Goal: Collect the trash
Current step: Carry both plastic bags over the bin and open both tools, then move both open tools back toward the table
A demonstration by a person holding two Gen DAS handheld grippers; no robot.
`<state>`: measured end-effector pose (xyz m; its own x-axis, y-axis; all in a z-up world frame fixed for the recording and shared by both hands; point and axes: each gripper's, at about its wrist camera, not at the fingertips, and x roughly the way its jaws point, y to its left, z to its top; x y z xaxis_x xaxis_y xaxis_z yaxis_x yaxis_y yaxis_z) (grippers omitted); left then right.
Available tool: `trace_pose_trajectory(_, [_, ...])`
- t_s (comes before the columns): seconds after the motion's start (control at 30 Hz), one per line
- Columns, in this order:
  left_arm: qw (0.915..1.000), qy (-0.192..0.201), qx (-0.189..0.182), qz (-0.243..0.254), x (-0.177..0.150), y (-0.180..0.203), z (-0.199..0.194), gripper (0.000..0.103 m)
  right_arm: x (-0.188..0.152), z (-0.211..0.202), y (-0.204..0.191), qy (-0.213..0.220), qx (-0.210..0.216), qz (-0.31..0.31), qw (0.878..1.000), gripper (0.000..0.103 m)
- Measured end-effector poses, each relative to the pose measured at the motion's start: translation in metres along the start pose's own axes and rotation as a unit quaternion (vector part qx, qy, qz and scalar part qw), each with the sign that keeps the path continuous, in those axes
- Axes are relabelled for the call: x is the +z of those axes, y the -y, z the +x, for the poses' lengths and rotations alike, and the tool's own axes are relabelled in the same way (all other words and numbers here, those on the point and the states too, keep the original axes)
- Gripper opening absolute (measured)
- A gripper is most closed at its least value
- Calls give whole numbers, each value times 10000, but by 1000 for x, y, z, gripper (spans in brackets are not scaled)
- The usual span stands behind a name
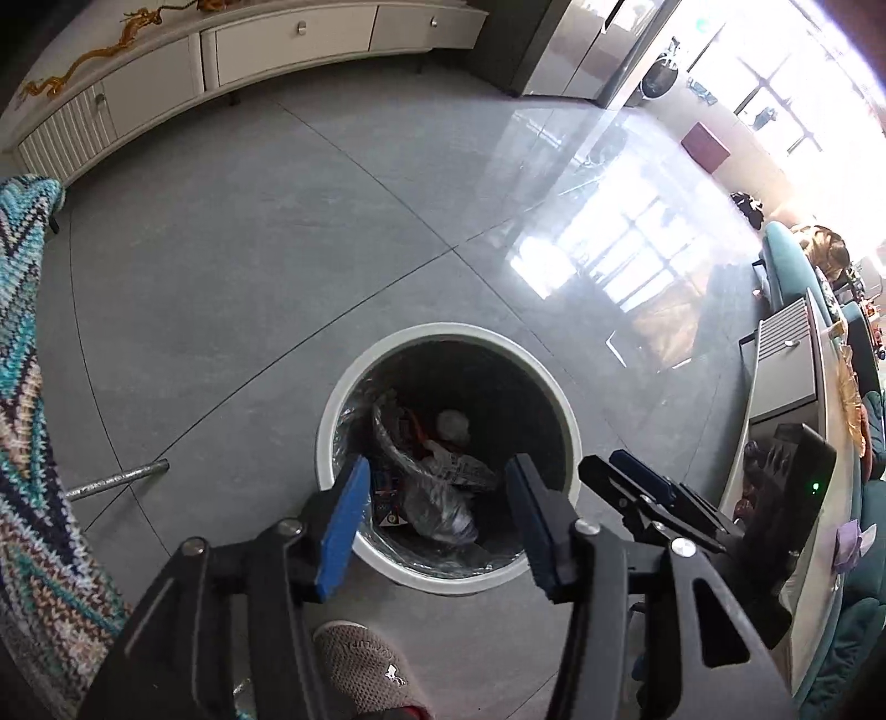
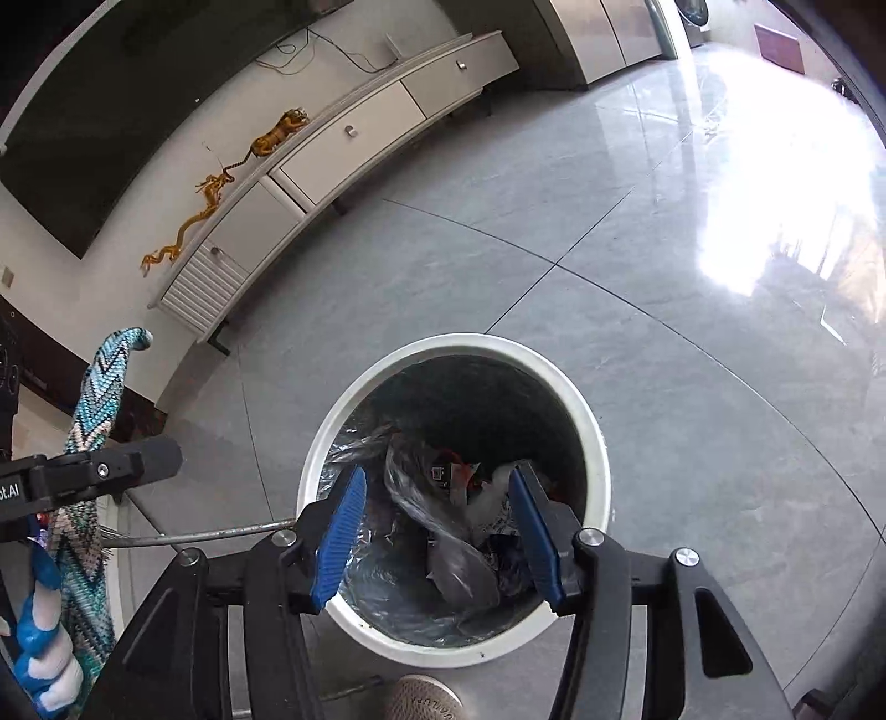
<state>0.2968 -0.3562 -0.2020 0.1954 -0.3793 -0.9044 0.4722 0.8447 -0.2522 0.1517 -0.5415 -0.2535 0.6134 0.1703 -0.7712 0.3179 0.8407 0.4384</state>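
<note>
A round white trash bin (image 1: pixel 449 331) (image 2: pixel 459 344) with a dark liner stands on the grey tiled floor. Crumpled wrappers and clear plastic bags (image 1: pixel 437 487) (image 2: pixel 459 520) lie inside it. My left gripper (image 1: pixel 438 465) hangs over the bin's mouth, open, its blue pads apart with nothing pressed between them. My right gripper (image 2: pixel 438 472) is open too, above the same opening, and its pads touch nothing. In the left wrist view the right gripper (image 1: pixel 606 462) shows beside the bin's right rim. In the right wrist view one finger of the left gripper (image 2: pixel 160 451) shows at the left.
A person's grey mesh shoe (image 1: pixel 365 664) (image 2: pixel 423 699) stands just in front of the bin. A knitted zigzag blanket (image 1: pixel 27 443) and a metal leg (image 1: pixel 119 482) are at the left. A white TV cabinet (image 1: pixel 277 50) runs along the far wall. A low table (image 1: pixel 819 443) is on the right.
</note>
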Motion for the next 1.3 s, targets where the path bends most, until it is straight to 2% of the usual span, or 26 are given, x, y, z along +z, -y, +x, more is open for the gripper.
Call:
trace_pose_trajectory(0.13, [9985,532,-4,154,-11,4,-43,50,0,-31,-6,254,-9,-14,9997,52])
trace_pose_trajectory(0.27, [9958,882,-32,262,-28,3,-85,50,1,-65,-26,563,36,-159,9983,52])
trace_pose_trajectory(0.6, [9889,1452,82,293,-80,-19,-190,50,-11,-165,-121,1387,472,-1048,9836,52])
trace_pose_trajectory(0.8, [9808,1924,305,99,-122,-52,-252,50,-27,-207,-171,1690,752,-1449,9720,52])
trace_pose_trajectory(1.07, [9714,2309,540,-130,-175,-104,-318,50,-52,-236,-227,1868,1035,-1855,9592,52])
trace_pose_trajectory(1.3, [9565,2754,834,-474,-228,-160,-378,50,-71,-255,-284,1987,1262,-2269,9451,52])
